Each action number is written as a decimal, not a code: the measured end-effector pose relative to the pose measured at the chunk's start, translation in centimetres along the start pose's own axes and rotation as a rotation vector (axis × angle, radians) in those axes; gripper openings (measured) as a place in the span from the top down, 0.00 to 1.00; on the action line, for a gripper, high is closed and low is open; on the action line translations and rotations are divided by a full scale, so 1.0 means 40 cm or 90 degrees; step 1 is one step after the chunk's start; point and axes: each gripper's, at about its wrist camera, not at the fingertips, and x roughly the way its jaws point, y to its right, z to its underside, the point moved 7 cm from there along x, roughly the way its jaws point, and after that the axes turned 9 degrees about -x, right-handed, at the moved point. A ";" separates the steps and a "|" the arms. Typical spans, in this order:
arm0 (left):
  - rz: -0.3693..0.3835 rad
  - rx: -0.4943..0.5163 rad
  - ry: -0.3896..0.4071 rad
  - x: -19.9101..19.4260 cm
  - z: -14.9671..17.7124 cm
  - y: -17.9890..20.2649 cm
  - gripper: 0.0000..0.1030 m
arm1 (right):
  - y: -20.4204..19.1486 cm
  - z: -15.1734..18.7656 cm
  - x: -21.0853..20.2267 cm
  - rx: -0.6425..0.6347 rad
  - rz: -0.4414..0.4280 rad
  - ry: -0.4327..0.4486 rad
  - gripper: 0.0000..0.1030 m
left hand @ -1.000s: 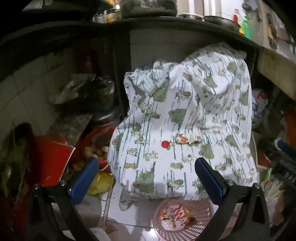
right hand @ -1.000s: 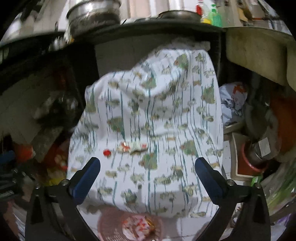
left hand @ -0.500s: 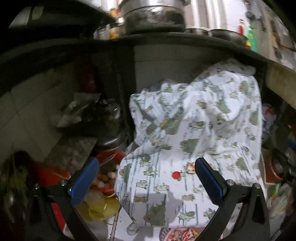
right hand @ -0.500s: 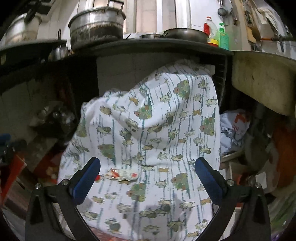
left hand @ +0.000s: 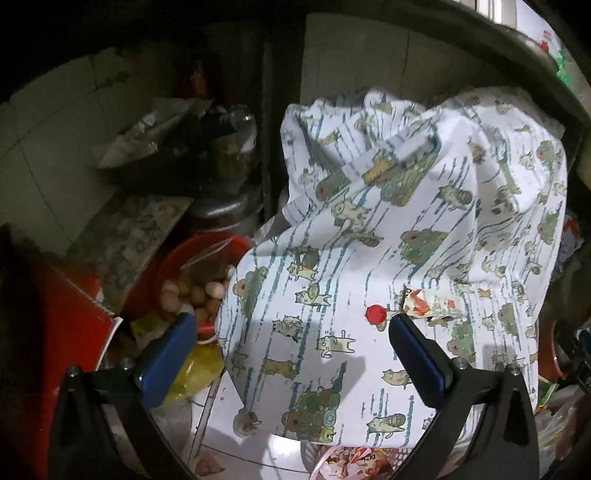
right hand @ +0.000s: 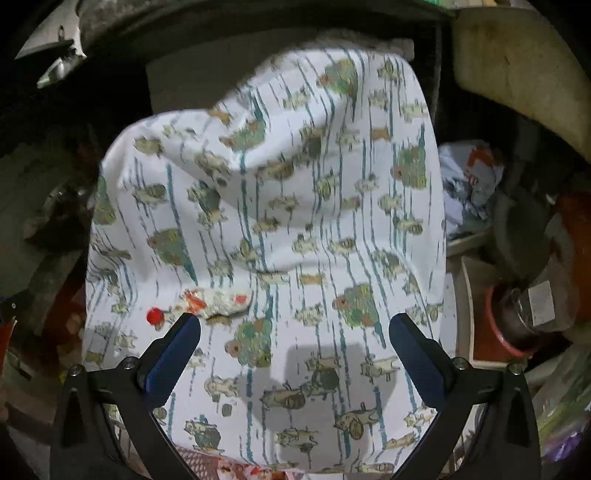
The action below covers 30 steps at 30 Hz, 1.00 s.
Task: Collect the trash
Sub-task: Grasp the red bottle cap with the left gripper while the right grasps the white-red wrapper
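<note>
Nearest, a pink basket (left hand: pixel 373 459) with wrappers in it pokes out below the printed cloth (left hand: pixel 388 258). Both the left gripper (left hand: pixel 291 334) and right gripper (right hand: pixel 295 334) hover over that cloth, fingers wide apart, holding nothing. On the cloth's slope lie a crumpled wrapper (right hand: pixel 218 302) and a red bottle cap (right hand: pixel 154 315) — just beside each other. A careless pinch would likely catch fabric along with the wrapper, and tugging it could send the cap rolling off the cloth's left edge into the red bowl of eggs (left hand: pixel 201 284). Room is tight: clutter crowds both sides of the cloth and the dark worktop (left hand: pixel 443 33) overhangs behind it — above the slope is the open way.
</note>
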 end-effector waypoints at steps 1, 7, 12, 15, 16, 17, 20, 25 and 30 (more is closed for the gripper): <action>0.008 0.002 -0.009 0.011 -0.007 0.012 0.00 | 0.000 0.001 0.007 0.000 0.000 -0.008 0.00; 0.096 0.031 -0.092 0.073 -0.028 0.098 0.00 | 0.009 0.010 0.041 -0.006 0.012 -0.051 0.00; 0.116 0.030 -0.202 0.186 0.013 0.135 0.00 | 0.029 0.019 0.057 0.007 0.000 -0.073 0.00; 0.120 0.045 -0.244 0.237 0.044 0.166 0.09 | 0.045 0.020 0.074 0.002 0.016 -0.086 0.00; 0.119 0.059 -0.252 0.252 0.053 0.180 0.14 | 0.050 0.020 0.078 0.003 0.017 -0.088 0.00; 0.116 0.073 -0.256 0.262 0.062 0.191 0.18 | 0.057 0.020 0.083 0.007 0.018 -0.093 0.00; 0.100 0.094 -0.276 0.302 0.093 0.217 0.30 | 0.071 0.019 0.092 0.022 0.012 -0.104 0.00; 0.090 0.083 -0.303 0.367 0.114 0.242 0.40 | 0.127 0.003 0.098 0.058 0.032 -0.113 0.00; 0.094 0.127 -0.313 0.422 0.138 0.307 0.42 | 0.182 -0.006 0.105 0.093 0.048 -0.118 0.00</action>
